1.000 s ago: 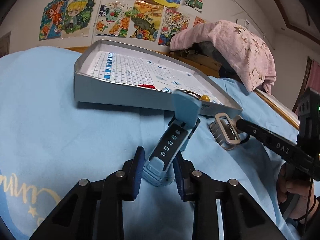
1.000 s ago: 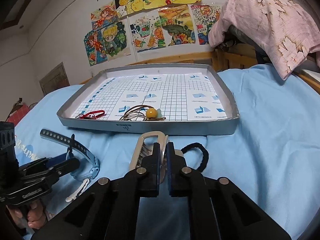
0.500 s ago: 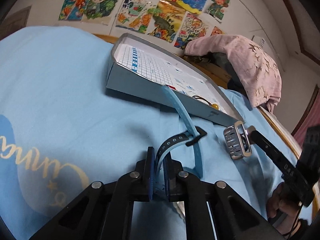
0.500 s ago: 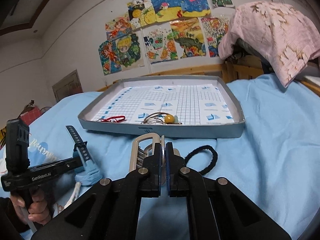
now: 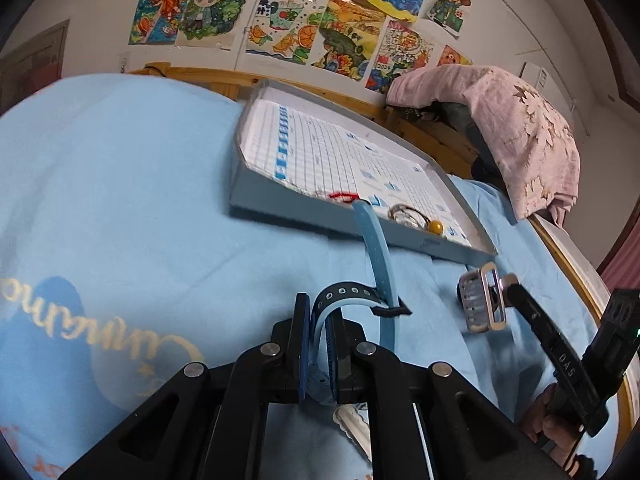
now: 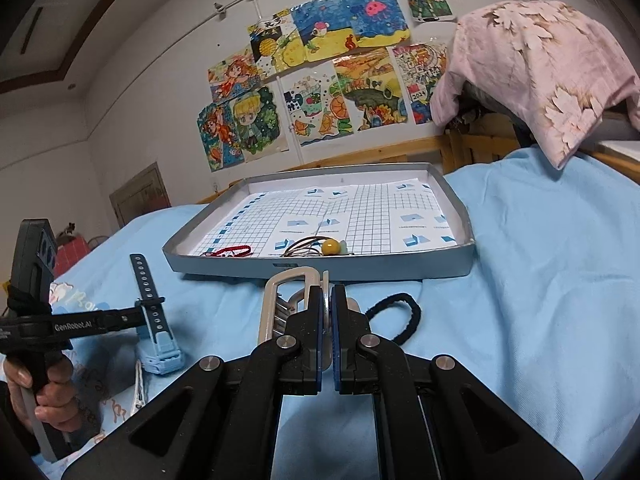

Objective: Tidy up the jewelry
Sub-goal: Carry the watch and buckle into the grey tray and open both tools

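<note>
Watch (image 5: 352, 300) (light blue) clamped by its strap between left gripper (image 5: 318, 344) fingers | metal clasp (image 6: 288, 304) pinched between right gripper (image 6: 328, 336) fingers | tray (image 6: 320, 270) just beyond both fingertips | black loop (image 6: 396, 312) right of right fingers

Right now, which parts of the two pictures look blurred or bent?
Left wrist view: the gray tray bows from fisheye, bedsheet lettering is soft, corners black. Right wrist view: the tray is sharp, the wall drawings lean, room light is dim.
</note>
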### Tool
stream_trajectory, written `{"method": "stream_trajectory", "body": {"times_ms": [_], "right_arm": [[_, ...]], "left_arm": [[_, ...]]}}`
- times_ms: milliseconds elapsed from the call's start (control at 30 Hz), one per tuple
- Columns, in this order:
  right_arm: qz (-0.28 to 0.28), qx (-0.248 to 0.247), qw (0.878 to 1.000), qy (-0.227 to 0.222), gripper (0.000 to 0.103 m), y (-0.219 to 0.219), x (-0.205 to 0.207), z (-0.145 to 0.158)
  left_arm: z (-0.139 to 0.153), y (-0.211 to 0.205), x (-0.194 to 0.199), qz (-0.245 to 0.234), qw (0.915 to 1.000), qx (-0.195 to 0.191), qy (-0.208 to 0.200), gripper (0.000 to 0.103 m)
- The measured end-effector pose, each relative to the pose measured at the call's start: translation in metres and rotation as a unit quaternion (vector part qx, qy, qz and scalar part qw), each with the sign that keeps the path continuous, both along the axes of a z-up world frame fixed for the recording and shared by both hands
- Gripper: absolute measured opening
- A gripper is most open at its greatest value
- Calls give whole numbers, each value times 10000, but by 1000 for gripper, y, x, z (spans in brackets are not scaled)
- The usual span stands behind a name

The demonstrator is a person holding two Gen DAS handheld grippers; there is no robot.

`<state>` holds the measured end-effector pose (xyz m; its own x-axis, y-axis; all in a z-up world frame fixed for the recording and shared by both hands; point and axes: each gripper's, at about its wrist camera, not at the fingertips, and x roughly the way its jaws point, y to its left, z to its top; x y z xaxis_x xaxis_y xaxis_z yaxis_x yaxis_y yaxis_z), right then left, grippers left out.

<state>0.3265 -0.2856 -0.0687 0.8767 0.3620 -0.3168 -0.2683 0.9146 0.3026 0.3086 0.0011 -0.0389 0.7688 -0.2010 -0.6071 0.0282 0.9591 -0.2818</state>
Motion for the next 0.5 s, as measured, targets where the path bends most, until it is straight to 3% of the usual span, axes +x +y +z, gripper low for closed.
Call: {"method": "stream_trajectory", "body": {"times_ms": [133,300,500], "right_arm": [[17,-2,10000,-17,4,2,0,0],[39,-24,10000,-30,4,2,-2,0],[129,34,9997,214,4,1,9,6]], "left_arm": [[25,9,-1,113,9997,180,-110,7],[36,11,-3,147,9985,507,-123,8],[42,5,14,-70,9992,395,77,8]]}}
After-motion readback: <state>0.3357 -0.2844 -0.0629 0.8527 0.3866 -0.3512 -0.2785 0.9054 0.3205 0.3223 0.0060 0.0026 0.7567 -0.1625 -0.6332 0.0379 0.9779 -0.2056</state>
